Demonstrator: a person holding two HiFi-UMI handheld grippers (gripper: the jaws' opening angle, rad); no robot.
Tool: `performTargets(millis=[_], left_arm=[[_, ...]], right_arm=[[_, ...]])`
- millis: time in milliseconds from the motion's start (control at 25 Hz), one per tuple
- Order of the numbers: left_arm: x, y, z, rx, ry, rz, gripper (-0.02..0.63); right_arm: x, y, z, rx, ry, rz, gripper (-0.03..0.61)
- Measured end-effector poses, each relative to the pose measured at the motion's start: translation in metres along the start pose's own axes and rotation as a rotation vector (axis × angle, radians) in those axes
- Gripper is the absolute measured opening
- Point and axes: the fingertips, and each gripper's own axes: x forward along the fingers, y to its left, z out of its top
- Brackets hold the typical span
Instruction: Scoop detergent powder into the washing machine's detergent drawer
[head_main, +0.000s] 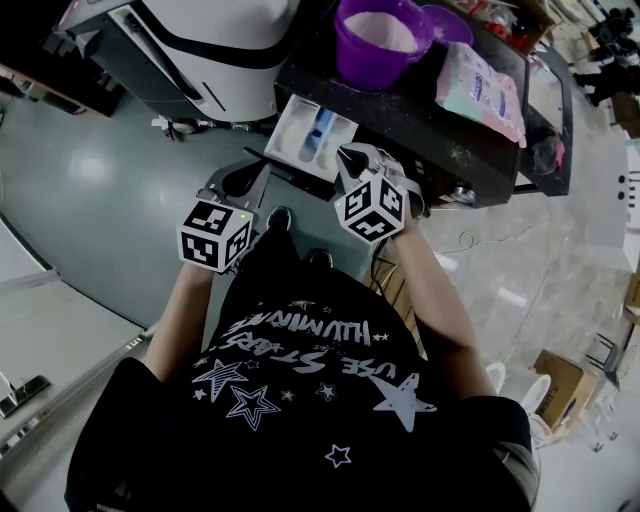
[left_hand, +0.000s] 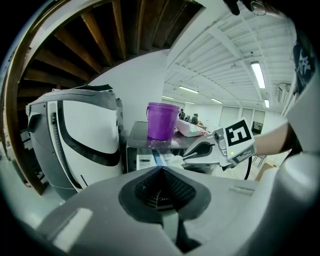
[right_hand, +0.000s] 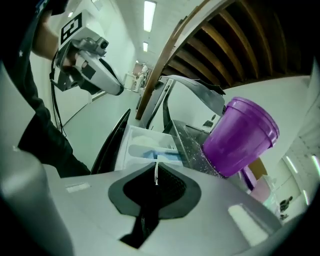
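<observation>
**While both grippers sit shut, the drawer stands open: powder still in tub**

As seen from the head view, the person stands facing the washing machine (head_main: 420, 120), one gripper in each hand, both held low in front of the body.

Left gripper (left_hand: 161, 171): its own view shows the jaws pressed together, nothing between them. It hangs apart from the machine, over the grey floor (head_main: 90, 190).

Right gripper (right_hand: 156, 171): jaws together but for a thin pale sliver at the tip. Cannot tell whether that is a slit of light or something thin pinched there. No scoop visible in any view. Its tip sits just beside the front right corner of the detergent drawer (head_main: 312, 133).

Drawer: pulled out from the machine's front, white, with a blue compartment in the middle. It lies between the two grippers and ahead of them.

Detergent powder (head_main: 382, 28): a white mound in the purple tub (head_main: 372, 58), which stands upright on the machine's dark top, behind the drawer. White specks are scattered over that top near the tub.

Also on top: a purple lid (head_main: 452, 22) just beside the tub and a pastel pouch (head_main: 482, 88) lying flat to its right.

A white-and-grey appliance (left_hand: 80, 135) stands to the left of the machine.
</observation>
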Motion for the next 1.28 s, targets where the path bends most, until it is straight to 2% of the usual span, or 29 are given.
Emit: performTargets(millis=[400, 480, 520, 720, 840, 960, 1120, 1200, 1280], left_arm=[[-0.007, -0.015, -0.002, 0.013, 0.000, 0.021, 0.000], [-0.010, -0.019, -0.006, 0.011, 0.003, 0.030, 0.000], [-0.011, -0.022, -0.008, 0.009, 0.006, 0.034, 0.000], [-0.018, -0.035, -0.018, -0.003, 0.021, 0.056, 0.000], [-0.018, -0.040, -0.019, -0.016, 0.022, 0.064, 0.000], [-0.014, -0.044, -0.016, -0.017, 0.013, 0.061, 0.000], [-0.009, -0.050, -0.010, 0.007, 0.011, 0.042, 0.000], [-0.010, -0.051, -0.007, 0.017, 0.007, 0.034, 0.001], [-0.013, -0.051, -0.008, 0.021, 0.005, 0.029, 0.000]], right_arm=[[-0.001, 0.000, 0.004, -0.332, 0.018, -0.056, 0.038], [-0.002, -0.001, 0.005, -0.344, 0.005, -0.072, 0.038], [-0.003, -0.001, 0.005, -0.318, -0.008, -0.073, 0.038], [-0.015, -0.008, 0.002, -0.066, -0.062, -0.053, 0.038], [-0.025, -0.014, 0.004, 0.127, -0.114, -0.032, 0.037], [-0.036, -0.022, 0.007, 0.390, -0.202, 0.014, 0.037], [-0.043, -0.029, 0.006, 0.798, -0.314, 0.135, 0.037], [-0.046, -0.030, 0.006, 0.909, -0.341, 0.166, 0.037], [-0.048, -0.028, 0.005, 0.957, -0.352, 0.174, 0.037]])
